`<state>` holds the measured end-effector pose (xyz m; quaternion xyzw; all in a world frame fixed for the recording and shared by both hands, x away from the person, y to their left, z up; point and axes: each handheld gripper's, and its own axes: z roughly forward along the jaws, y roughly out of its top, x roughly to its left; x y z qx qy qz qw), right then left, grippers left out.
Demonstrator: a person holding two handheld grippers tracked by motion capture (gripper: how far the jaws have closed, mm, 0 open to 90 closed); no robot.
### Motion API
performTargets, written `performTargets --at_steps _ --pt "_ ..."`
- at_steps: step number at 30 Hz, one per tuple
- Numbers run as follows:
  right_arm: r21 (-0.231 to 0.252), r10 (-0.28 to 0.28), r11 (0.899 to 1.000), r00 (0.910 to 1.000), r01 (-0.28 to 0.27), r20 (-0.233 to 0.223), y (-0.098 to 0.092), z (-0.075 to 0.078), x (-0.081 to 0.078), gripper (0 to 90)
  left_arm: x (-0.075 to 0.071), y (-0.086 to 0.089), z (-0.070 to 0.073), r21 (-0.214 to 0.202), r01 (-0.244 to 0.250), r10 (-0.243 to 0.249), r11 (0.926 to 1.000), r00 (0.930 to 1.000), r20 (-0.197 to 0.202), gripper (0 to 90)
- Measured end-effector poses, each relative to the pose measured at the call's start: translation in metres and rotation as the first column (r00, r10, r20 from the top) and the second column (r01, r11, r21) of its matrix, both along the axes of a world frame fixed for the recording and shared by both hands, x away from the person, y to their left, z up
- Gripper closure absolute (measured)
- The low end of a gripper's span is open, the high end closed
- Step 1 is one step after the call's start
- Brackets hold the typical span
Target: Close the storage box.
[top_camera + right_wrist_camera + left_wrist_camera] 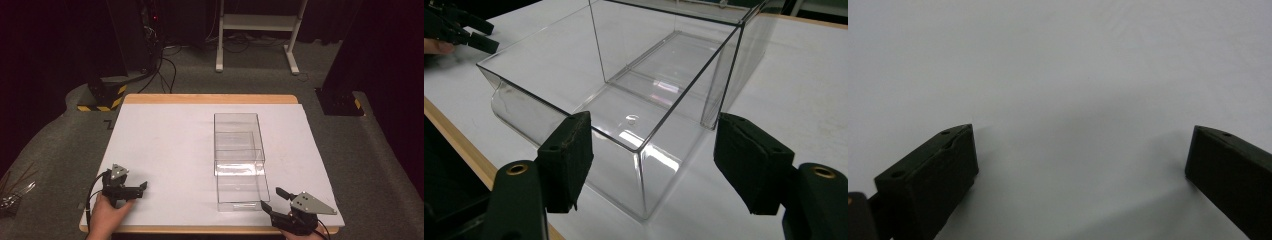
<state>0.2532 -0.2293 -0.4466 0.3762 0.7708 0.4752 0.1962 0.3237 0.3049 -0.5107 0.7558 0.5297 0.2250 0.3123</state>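
Note:
A clear plastic case stands right of the table's middle. Its clear drawer is pulled out toward the front edge and holds nothing. My right gripper rests at the front right corner of the table, open. In the right gripper view the drawer has its near corner between the jaws of my right gripper, and neither pad presses on it. My left gripper lies at the front left, held by a hand, well apart from the case. The left gripper stands wide open over bare white surface.
The white table top has a wooden edge at the back and front. On the floor behind stand a white desk frame, black stands and cables. Some metal tools lie on the floor at the left.

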Motion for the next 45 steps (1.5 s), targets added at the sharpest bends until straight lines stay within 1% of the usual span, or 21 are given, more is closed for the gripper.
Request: performTargets --at_steps 3,7,14,23,27,37,40,45 --pt "-0.006 0.013 1.000 0.9999 -0.013 -0.010 0.002 -0.003 0.000 32.5 0.000 0.000 0.000 0.000 0.000 0.000 1.0000 1.0000 0.000 0.6" --pt "-0.017 0.028 0.999 0.9996 -0.028 -0.011 0.004 -0.005 0.000 32.8 0.000 0.000 0.000 0.000 0.000 0.000 1.0000 1.0000 0.000 0.6" --pt "-0.029 0.034 0.999 0.9992 -0.034 -0.021 0.006 -0.009 0.002 33.3 0.000 0.000 0.000 0.000 0.000 0.000 1.0000 1.0000 0.000 0.6" --pt "-0.032 0.040 0.999 0.9989 -0.041 -0.025 0.009 -0.011 0.003 32.8 0.000 0.000 0.000 -0.002 -0.001 0.001 1.0000 1.0000 0.000 0.6" --pt "-0.040 0.041 0.998 0.9989 -0.042 -0.024 0.011 -0.012 0.004 32.0 0.000 0.000 0.000 -0.002 -0.001 0.001 1.0000 1.0000 0.000 0.6" --pt "-0.041 0.046 0.998 0.9985 -0.047 -0.028 0.015 -0.013 0.005 31.5 0.000 0.000 0.000 -0.002 -0.001 0.001 1.0000 1.0000 0.000 0.6" --pt "-0.047 0.043 0.998 0.9987 -0.044 -0.027 0.017 -0.014 0.006 31.4 0.000 0.000 0.000 -0.002 -0.001 0.001 1.0000 1.0000 0.000 0.6" --pt "-0.043 0.030 0.999 0.9991 -0.032 -0.031 0.018 -0.015 0.008 31.2 0.000 0.000 0.000 -0.002 -0.001 0.001 1.0000 1.0000 0.000 0.6"
